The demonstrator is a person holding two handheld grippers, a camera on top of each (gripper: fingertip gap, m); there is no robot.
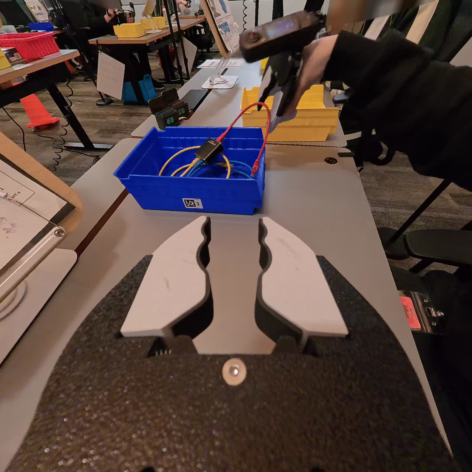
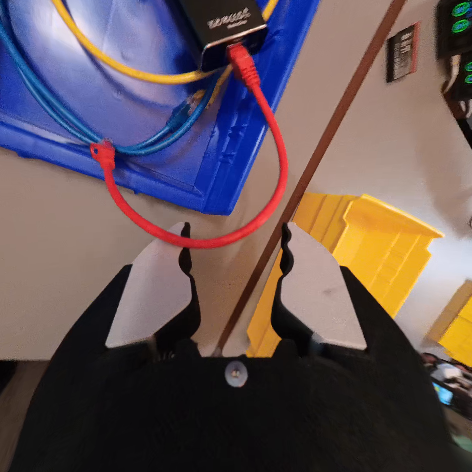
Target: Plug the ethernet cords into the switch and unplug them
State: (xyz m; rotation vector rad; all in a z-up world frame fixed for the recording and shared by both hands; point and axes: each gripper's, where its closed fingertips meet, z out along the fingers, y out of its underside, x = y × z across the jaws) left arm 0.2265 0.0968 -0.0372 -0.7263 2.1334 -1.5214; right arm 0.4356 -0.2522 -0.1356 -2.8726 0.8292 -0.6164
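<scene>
A blue bin [image 1: 194,194] stands on the grey table ahead of my left gripper [image 1: 235,224], which is open and empty just above the table. In the bin a black switch [image 1: 209,150] sits tilted on coiled yellow cords [image 1: 173,158] and blue cords [image 1: 242,171]. A red cord [image 1: 268,122] is plugged into the switch [image 2: 229,20] at one end. Its free plug [image 2: 102,153] hangs at the bin's rim [image 2: 224,158]. My right gripper [image 2: 236,229] is open above the bin's far right corner. The red cord's loop [image 2: 255,229] lies across its left fingertip [image 2: 163,245].
A yellow bin [image 1: 301,122] sits behind the blue one and shows in the right wrist view [image 2: 378,255]. A paper on a stand [image 1: 25,224] is at the left. Black charger boxes [image 1: 168,109] stand at the far left of the table. A chair [image 1: 434,245] is to the right.
</scene>
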